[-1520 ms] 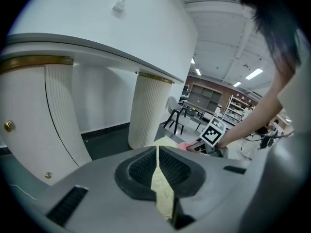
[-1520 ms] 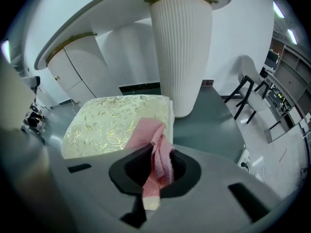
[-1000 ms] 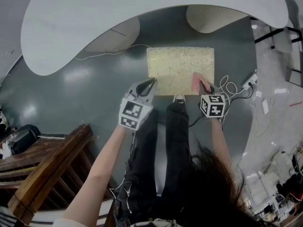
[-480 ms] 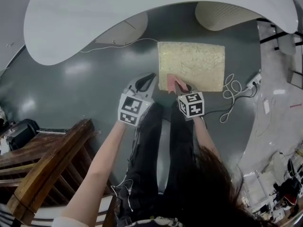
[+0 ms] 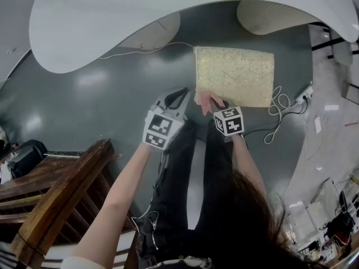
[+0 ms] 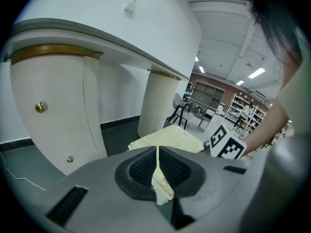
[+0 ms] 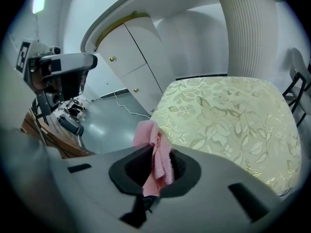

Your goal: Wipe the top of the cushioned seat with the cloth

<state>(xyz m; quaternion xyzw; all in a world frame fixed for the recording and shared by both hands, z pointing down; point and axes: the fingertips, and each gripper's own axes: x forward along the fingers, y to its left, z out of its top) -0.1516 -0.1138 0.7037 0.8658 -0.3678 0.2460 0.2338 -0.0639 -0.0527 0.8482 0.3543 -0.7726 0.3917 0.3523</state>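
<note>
The cushioned seat (image 5: pixel 234 76) is a square pad in pale yellow floral fabric, standing on the dark floor. My right gripper (image 5: pixel 216 104) is shut on a pink cloth (image 5: pixel 208 99) at the seat's near left corner. In the right gripper view the cloth (image 7: pixel 154 144) hangs bunched from the right gripper (image 7: pixel 156 154), with the seat (image 7: pixel 228 115) spread beyond it. My left gripper (image 5: pixel 178 97) hovers just left of that corner, off the seat, its jaws together and holding nothing. The left gripper view shows the left gripper (image 6: pixel 158 152) and the seat (image 6: pixel 172 137) beyond it.
A white curved counter (image 5: pixel 112 21) arcs over the far side, with a fluted white pillar (image 5: pixel 275 15). A white cable and power strip (image 5: pixel 283 102) lie right of the seat. Wooden steps (image 5: pixel 56 195) are at the lower left. The person's dark-trousered legs (image 5: pixel 190 167) stand before the seat.
My right gripper has dragged the pink cloth leftward along the seat's near edge, from the near right corner to the near left corner. The left gripper has stayed beside the seat.
</note>
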